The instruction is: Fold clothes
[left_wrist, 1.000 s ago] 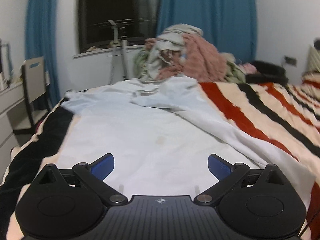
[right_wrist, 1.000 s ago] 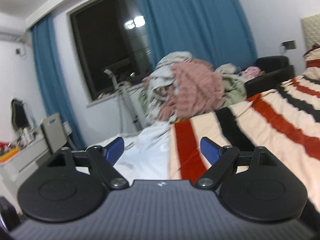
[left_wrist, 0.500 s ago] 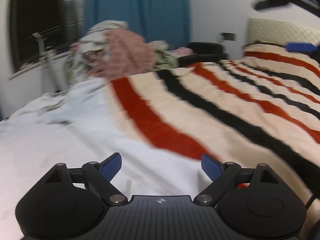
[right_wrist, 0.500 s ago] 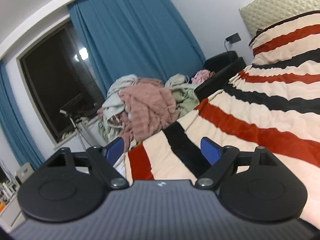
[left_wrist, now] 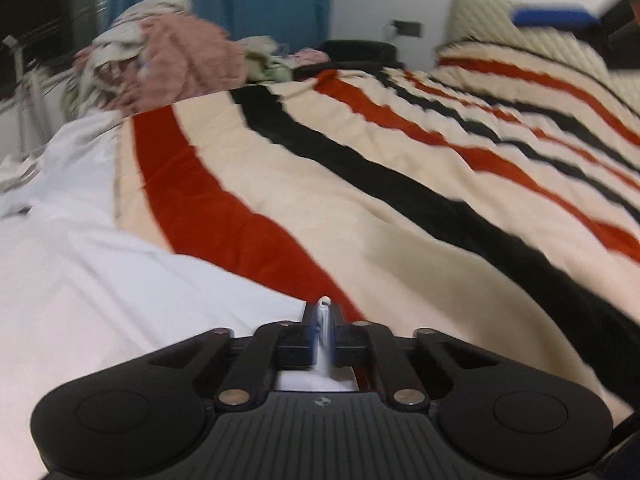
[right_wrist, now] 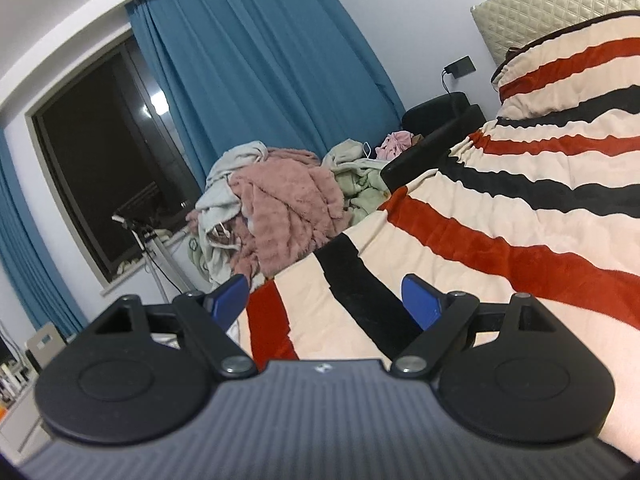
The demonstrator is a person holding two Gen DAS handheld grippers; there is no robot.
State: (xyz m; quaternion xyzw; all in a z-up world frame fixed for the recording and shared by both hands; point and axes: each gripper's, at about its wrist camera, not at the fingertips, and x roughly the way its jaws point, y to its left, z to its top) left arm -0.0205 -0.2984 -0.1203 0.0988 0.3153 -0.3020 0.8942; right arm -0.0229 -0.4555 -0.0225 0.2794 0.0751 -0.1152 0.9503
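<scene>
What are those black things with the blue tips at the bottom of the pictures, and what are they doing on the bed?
They are two grabbing tools, like big tweezers, and a person holds one in each hand. Each tool has a little camera looking forward along its two fingers, so each picture is taken from a tool.

In the left tool's picture, the left gripper is shut on the edge of a white garment that lies on the striped blanket. That is the piece to be folded.

In the right tool's picture, the right gripper is open and holds nothing; it hangs above the same blanket. Behind the bed there is a pile of clothes by the blue curtain.
</scene>
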